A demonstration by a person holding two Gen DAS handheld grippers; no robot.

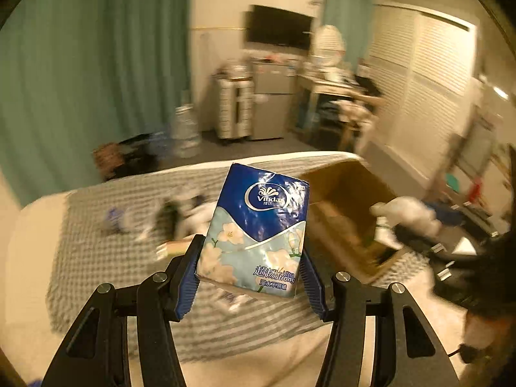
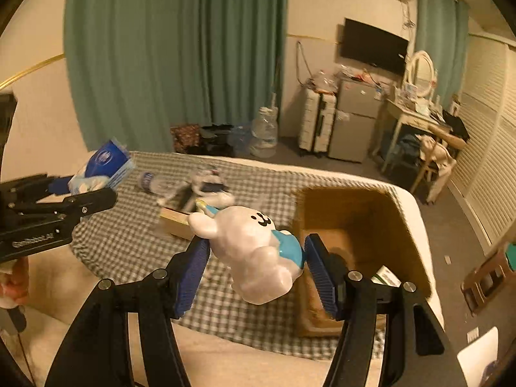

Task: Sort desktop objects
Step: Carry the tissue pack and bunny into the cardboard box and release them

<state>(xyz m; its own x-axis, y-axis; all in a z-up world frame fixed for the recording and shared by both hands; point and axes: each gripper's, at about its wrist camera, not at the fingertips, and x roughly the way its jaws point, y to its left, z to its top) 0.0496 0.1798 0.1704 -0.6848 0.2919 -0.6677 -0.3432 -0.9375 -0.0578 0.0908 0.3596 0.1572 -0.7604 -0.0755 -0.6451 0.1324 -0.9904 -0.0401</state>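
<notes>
In the left wrist view, the left tool (image 1: 250, 262) gripped a soft plastic tissue pack (image 1: 258, 229) at frame centre, its ribbed blue pads pressed on the pack's lower sides. The pack was glossy, dark blue on top and pale blue with white flowers below, standing upright and slightly tilted. Behind it lay a gray-and-white checked cloth (image 1: 96, 245) over the bed. An open cardboard box (image 1: 348, 193) sat at centre right, and a white toy showed blurred above the box's right edge.

In the right wrist view, the right tool (image 2: 254, 258) clamped a smooth, glossy white rabbit figure (image 2: 248, 248) with a blue patch, at lower centre. The box (image 2: 403, 225) stood just right of it on the checked cloth (image 2: 129, 235). At the left edge, the left tool (image 2: 64, 190) held the tissue pack (image 2: 103, 167) above the cloth. A clear plastic bottle (image 2: 154, 183) lay on its side at centre.
</notes>
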